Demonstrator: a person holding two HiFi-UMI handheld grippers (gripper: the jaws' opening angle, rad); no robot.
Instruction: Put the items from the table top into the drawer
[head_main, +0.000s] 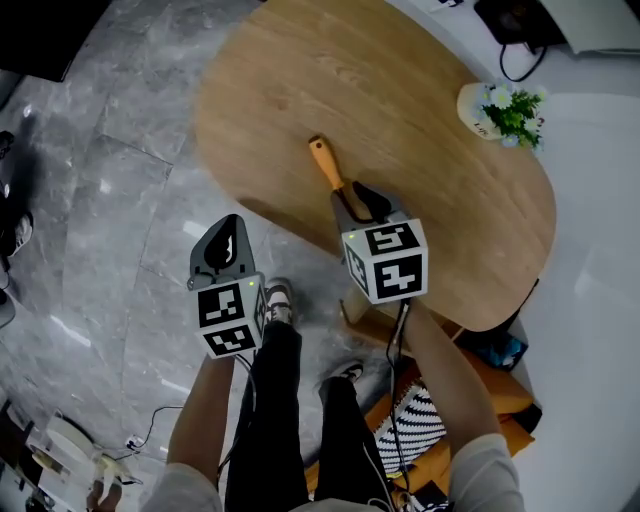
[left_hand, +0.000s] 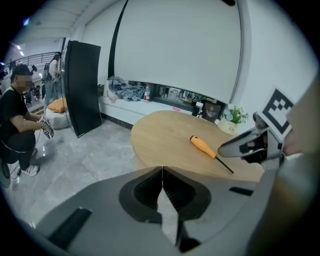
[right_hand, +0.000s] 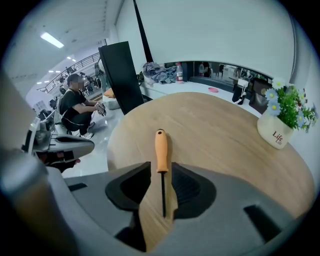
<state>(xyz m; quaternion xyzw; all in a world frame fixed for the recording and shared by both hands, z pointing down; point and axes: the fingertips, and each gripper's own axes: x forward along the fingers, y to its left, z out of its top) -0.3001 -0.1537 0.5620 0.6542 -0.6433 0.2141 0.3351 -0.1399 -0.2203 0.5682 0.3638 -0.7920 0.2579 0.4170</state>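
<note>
Orange-handled screwdriver (right_hand: 160, 150) lay on the tabletop (head_main: 420, 110), its shaft between your right tongs (right_hand: 161, 176), which stood apart. You needed to settle lower and centre before squeezing. Your left tongs (left_hand: 162, 187) were together, empty.

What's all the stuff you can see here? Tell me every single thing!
table: one, light wood, rounded, in the middle of the room
screwdriver: one, orange handle and dark shaft, lying on the table, shaft between the right claw's jaws
potted plant: one, green leaves in a white pot, at the table's far edge
standing panel: one, black, on the floor beyond the table
floor: grey stone tiles, all around the table
crouching person: one, dark clothes, in the background near the panel
left claw: one, grey, shut and empty, over the floor beside the table
right claw: one, grey, open, over the table's near edge
legs: two, black trousers, below the claws
</note>
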